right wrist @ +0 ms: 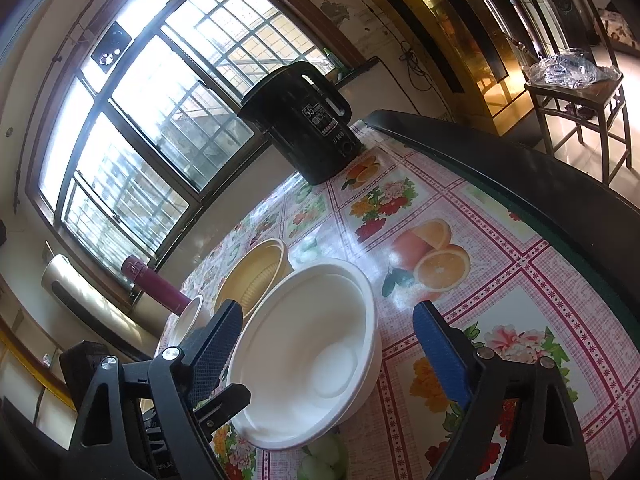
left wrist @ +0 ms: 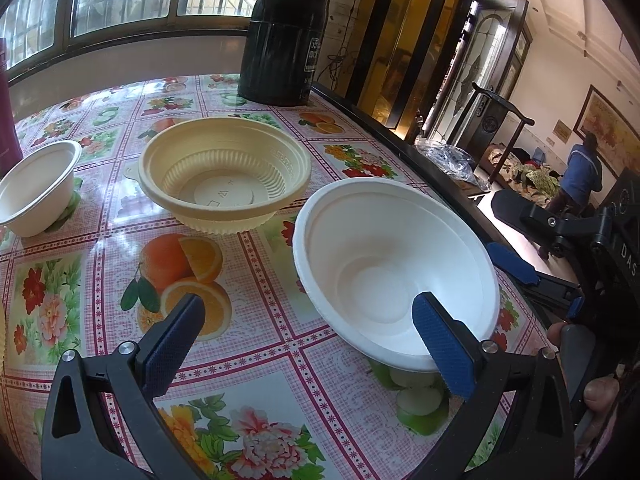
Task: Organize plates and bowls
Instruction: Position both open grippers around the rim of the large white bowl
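A large white bowl (left wrist: pixel 394 272) sits on the flowered tablecloth near the table's right edge. A cream ribbed bowl (left wrist: pixel 224 172) stands behind it, and a small white bowl (left wrist: pixel 38 186) at the far left. My left gripper (left wrist: pixel 308 336) is open, its right finger (left wrist: pixel 442 344) over the large bowl's near rim. My right gripper (right wrist: pixel 328 344) is open around the same large white bowl (right wrist: pixel 308 348), one finger on each side, not touching. The cream bowl (right wrist: pixel 256 272) and the small white bowl (right wrist: pixel 186 322) lie beyond. The right gripper (left wrist: pixel 520 268) also shows in the left wrist view.
A black kettle (left wrist: pixel 284 40) stands at the table's far end by the window. A maroon flask (right wrist: pixel 154 284) stands at the left. The table's dark edge (left wrist: pixel 400 140) runs along the right. A chair with a plastic bag (right wrist: pixel 572 68) stands beyond it.
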A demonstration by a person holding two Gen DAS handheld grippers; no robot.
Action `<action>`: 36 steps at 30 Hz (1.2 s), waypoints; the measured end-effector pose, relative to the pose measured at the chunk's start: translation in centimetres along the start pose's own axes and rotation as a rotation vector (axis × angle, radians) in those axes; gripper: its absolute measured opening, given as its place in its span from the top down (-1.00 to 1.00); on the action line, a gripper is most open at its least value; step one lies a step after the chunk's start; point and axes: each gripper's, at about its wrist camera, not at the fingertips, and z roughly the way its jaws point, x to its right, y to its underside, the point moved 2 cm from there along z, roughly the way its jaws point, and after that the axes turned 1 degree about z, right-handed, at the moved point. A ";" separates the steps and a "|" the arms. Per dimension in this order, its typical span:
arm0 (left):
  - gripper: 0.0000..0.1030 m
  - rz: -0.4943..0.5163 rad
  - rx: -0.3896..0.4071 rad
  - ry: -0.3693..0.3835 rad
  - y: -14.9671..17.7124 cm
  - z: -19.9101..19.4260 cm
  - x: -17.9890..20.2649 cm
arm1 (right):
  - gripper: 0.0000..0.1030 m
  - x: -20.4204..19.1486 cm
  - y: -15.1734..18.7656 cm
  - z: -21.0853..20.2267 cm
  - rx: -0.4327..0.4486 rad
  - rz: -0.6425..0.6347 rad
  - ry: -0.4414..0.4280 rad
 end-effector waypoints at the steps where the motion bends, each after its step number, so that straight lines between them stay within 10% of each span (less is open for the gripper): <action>1: -1.00 -0.006 -0.001 0.025 0.0 -0.1 0.1 | -0.72 0.0 0.0 0.0 -0.001 -0.002 0.003; 36: -1.00 -0.013 0.012 0.004 0.0 0.1 -0.1 | -0.82 0.6 0.3 0.9 -0.057 0.037 0.014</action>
